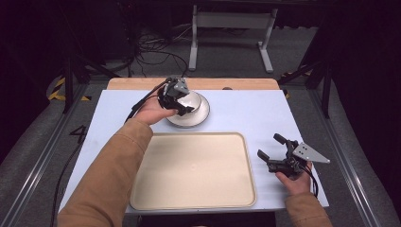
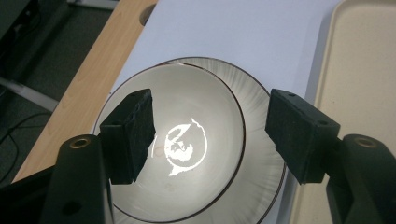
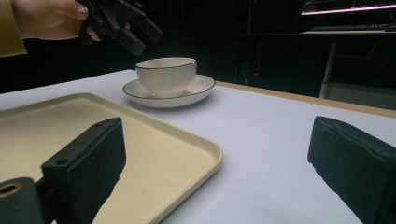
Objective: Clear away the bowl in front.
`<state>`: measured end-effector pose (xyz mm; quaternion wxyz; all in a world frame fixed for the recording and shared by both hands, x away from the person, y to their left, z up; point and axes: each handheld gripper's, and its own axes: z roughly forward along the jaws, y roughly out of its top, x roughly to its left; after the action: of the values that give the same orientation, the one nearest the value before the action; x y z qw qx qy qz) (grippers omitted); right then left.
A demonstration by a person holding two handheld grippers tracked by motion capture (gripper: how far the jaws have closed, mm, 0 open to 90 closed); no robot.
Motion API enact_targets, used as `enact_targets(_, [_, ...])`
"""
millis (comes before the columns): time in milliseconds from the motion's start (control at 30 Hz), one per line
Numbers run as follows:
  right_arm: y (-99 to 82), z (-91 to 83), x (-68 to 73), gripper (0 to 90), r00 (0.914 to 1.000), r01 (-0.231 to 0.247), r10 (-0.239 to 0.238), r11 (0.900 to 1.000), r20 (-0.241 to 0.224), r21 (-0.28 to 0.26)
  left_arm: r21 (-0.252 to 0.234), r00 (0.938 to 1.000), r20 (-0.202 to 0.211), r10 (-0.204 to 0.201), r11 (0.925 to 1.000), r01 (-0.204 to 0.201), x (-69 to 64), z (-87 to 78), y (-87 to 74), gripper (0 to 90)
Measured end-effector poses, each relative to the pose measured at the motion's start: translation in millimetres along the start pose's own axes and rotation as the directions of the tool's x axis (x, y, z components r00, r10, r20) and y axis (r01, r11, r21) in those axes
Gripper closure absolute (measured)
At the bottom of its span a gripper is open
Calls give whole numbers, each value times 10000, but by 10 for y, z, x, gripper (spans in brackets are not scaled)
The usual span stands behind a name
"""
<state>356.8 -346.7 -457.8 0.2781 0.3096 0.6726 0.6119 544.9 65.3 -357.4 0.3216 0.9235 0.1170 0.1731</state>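
Tabletop (image 1: 246,113): pale blue-white surface with a wooden strip along the far edge. Lying on it: one cream rectangular tray (image 1: 194,170), empty, at the near middle; one white saucer (image 1: 201,116) with a dark rim, beyond the tray, carrying a matching cup (image 3: 166,74).

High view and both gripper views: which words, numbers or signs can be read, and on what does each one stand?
"4": painted on the floor, left of the table.
Bowl: the bright shape inside looks like glare, not lettering.
Screen in the right gripper view: too blurred to read.
No other text can be read.
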Motion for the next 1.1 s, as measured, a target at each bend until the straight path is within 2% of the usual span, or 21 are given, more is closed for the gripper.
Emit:
enact_targets(133, [0,1,-2,47,10000,-9,9,10000,3,14,208,9997,219,136,9997,-141,-13,69,-10,353])
enact_targets(267, [0,1,-3,47,10000,5,-5,10000,13,27,397,9989,456,90,9992,-108,-26,118,-18,353])
enact_targets(633, [1,2,-2,47,10000,0,0,10000,4,34,1019,9965,805,237,9943,-319,-28,234,-58,374])
enact_targets(867, [1,2,-1,47,10000,6,-6,10000,5,30,1495,9950,941,334,9876,-473,-28,319,-87,414])
enact_targets(1000, [1,2,-1,47,10000,9,-9,10000,5,28,1709,9946,1010,252,9844,-423,-27,356,-100,437])
enact_targets(1100, [1,2,0,47,10000,15,-15,10000,6,24,1969,9941,1026,352,9789,-550,-30,393,-106,457])
